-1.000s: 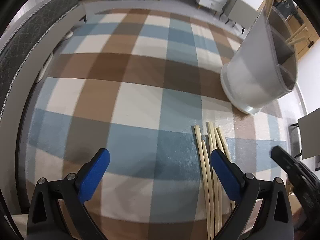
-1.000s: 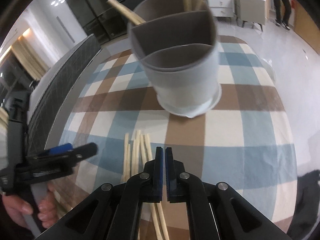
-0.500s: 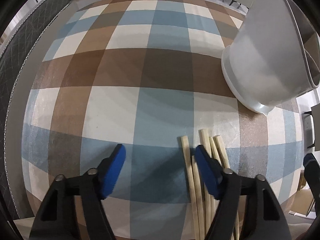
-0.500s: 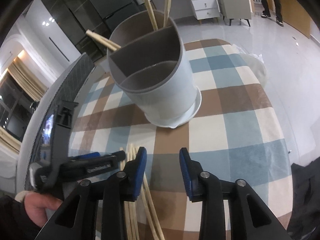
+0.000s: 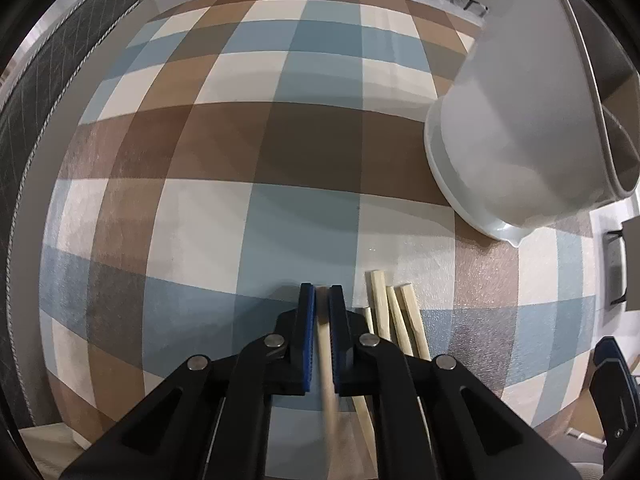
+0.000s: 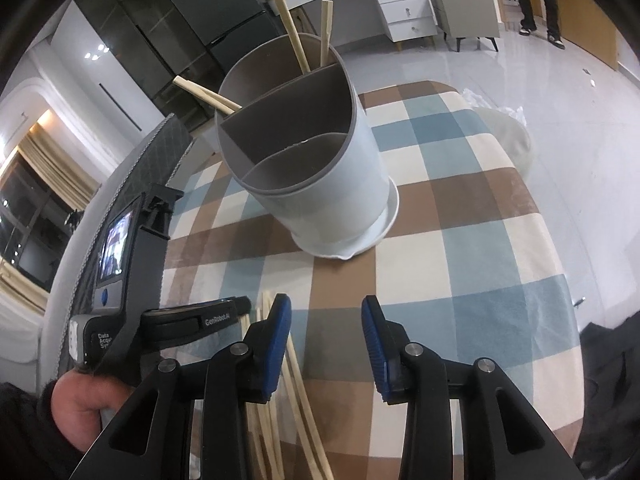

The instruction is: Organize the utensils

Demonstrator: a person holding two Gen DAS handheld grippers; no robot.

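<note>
Several pale wooden chopsticks [image 5: 390,320] lie side by side near the front of the checked tablecloth [image 5: 240,160]. My left gripper [image 5: 322,292] points steeply down and is shut on the leftmost chopstick [image 5: 323,332], which runs between its blue pads. A grey three-compartment utensil holder [image 6: 320,184] stands on a white saucer behind the pile; its back compartment holds a few chopsticks [image 6: 296,48]. My right gripper [image 6: 326,312] hovers partly open above the table with nothing between its fingers. The loose chopsticks [image 6: 296,380] lie just left of it. The left gripper [image 6: 236,306] reaches in from the left, held by a hand [image 6: 76,400].
A grey quilted seat back [image 5: 40,80] runs along the table's left edge. The holder [image 5: 520,120] looms at the upper right in the left wrist view. Beyond the table are a pale round stool [image 6: 508,136], a white drawer unit [image 6: 404,8] and a person's legs [image 6: 536,0].
My left gripper shifted right over the pile and its jaws closed from wide open onto one chopstick. My right gripper's jaws went from shut to partly open, and it drew back from the holder.
</note>
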